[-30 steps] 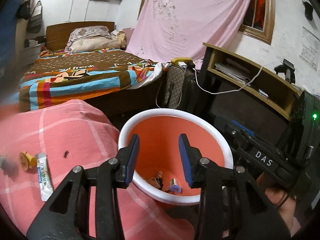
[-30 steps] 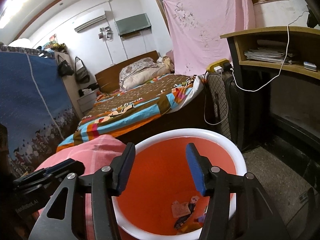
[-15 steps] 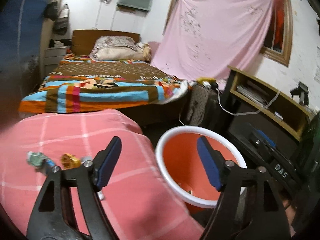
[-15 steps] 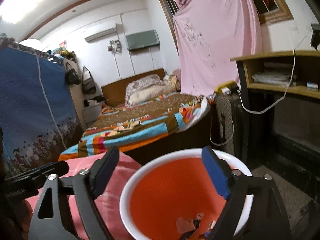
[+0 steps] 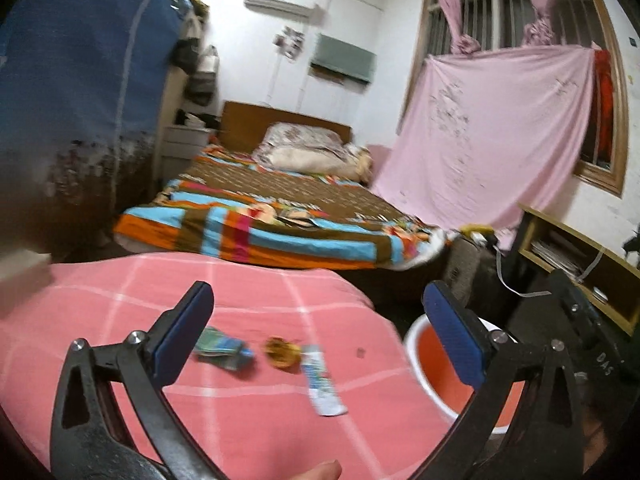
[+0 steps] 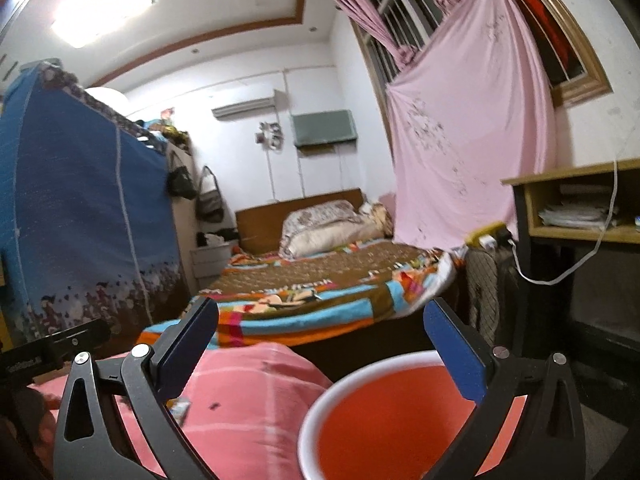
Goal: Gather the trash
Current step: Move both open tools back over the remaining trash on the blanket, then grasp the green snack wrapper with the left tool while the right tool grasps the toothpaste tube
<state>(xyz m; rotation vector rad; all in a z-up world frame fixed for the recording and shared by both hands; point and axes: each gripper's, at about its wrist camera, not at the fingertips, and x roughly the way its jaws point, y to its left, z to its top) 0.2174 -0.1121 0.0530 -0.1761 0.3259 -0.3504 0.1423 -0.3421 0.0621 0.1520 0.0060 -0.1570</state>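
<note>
An orange bin with a white rim (image 5: pixel 436 364) stands beside the pink checked cloth (image 5: pixel 240 420); it also shows low in the right wrist view (image 6: pixel 384 420). On the cloth lie a green-blue wrapper (image 5: pixel 222 349), a yellow crumpled scrap (image 5: pixel 282 353) and a white tube (image 5: pixel 323 386). My left gripper (image 5: pixel 316 332) is wide open and empty above these pieces. My right gripper (image 6: pixel 320 344) is wide open and empty, over the cloth's edge and the bin's rim. A scrap (image 6: pixel 180 407) shows by its left finger.
A bed with a striped blanket (image 5: pixel 280 220) lies beyond the cloth. A blue wardrobe (image 5: pixel 80 120) stands at the left. A wooden shelf unit (image 5: pixel 580 264) with a white cable and dark bags (image 5: pixel 468 276) stand at the right, behind the bin.
Both grippers have opened wider and tilted up. The left one swung left from over the bin to above the trash on the cloth. The right one pulled back from the bin.
</note>
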